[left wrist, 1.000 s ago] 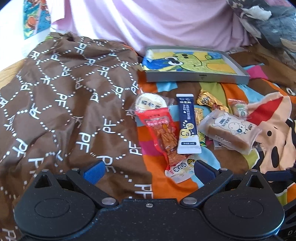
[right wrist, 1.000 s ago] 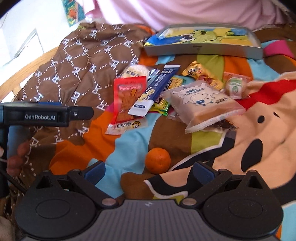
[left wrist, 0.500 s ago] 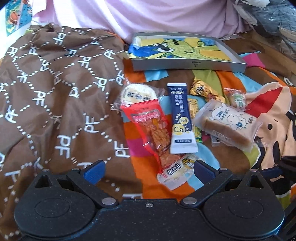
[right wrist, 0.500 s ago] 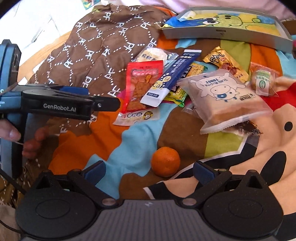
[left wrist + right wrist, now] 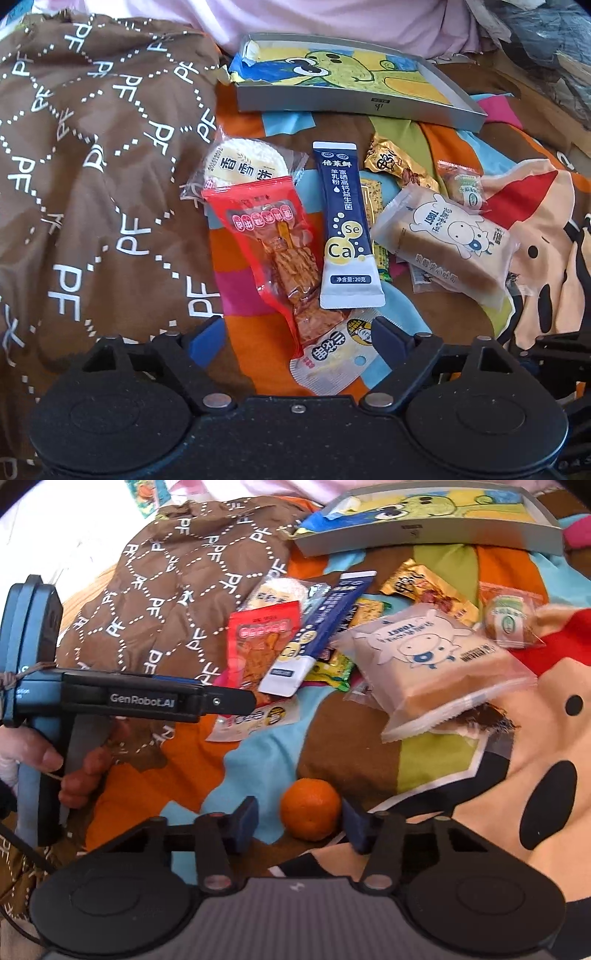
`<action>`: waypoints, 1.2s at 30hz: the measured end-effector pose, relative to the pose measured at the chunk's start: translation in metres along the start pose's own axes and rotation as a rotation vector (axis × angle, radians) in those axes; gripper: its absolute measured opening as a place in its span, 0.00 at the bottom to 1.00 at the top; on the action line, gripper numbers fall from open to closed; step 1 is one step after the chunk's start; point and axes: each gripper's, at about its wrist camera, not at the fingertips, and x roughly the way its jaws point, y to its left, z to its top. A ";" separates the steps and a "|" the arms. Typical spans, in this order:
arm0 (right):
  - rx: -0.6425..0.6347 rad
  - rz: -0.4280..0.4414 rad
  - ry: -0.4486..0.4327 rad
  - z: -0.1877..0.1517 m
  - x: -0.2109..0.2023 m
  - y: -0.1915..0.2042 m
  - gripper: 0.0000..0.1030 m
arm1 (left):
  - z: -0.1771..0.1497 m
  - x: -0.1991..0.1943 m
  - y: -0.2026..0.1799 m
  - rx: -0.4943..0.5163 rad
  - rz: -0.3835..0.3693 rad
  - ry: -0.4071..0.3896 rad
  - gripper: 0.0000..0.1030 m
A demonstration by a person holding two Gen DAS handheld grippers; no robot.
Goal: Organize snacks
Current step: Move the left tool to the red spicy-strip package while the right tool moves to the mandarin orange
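Right gripper (image 5: 298, 818) astride orange (image 5: 309, 808)

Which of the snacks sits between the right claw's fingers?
The orange mandarin, alone on the blanket, apart from the wrapped packets; the open right claw straddles it.

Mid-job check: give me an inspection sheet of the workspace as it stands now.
Surface: cartoon-print blanket, brown PF-patterned cloth bunched on its left.
Job's things: red snack pack, blue sachet, toast pack, rice cracker, gold candy, mandarin; grey tray beyond, no snacks inside.
Clutter: nothing seen.
Grippers: left gripper open over the red pack's end; right gripper open, straddling the mandarin.
Cables: black cable under the left handle.
Surroundings: pink fabric behind.
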 end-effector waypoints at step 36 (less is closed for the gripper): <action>-0.235 -0.146 -0.220 0.020 0.013 0.023 0.37 | 0.019 0.032 0.044 -0.489 -0.184 -0.017 0.31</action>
